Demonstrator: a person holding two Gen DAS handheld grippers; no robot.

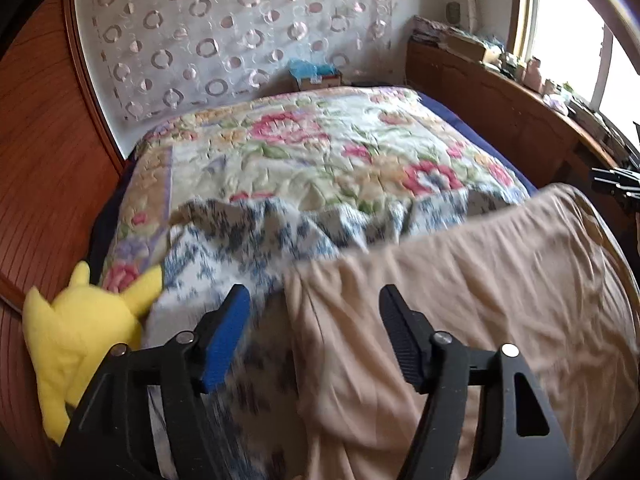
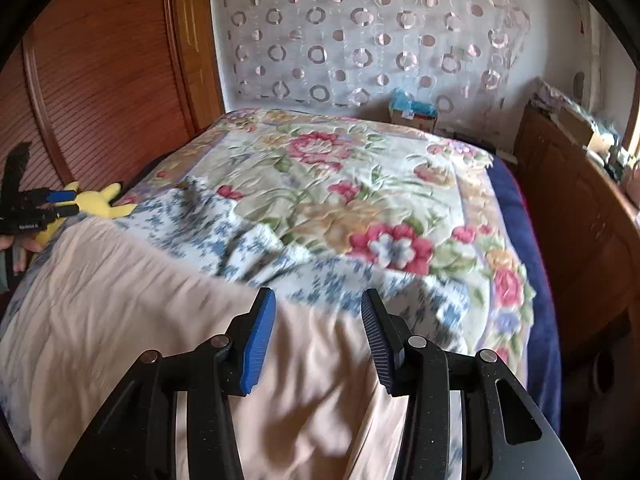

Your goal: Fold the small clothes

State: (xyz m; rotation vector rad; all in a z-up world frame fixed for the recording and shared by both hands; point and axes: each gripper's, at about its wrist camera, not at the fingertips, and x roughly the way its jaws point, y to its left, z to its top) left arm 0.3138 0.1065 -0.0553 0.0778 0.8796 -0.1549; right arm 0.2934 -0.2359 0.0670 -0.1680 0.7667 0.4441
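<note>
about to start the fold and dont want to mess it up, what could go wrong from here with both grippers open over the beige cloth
1. The beige cloth lies on a blue patterned blanket. A low pinch by the left gripper or right gripper might catch both layers.
2. The cloth is wrinkled and runs out of view at the near edge, so the fold may turn out crooked.
3. The yellow plush toy sits close beside the left gripper and could get knocked.

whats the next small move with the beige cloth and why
Probably lower both grippers onto the beige cloth's near edge and close. The left gripper and right gripper are open above it, holding nothing, and it lies spread out, unfolded.
</note>
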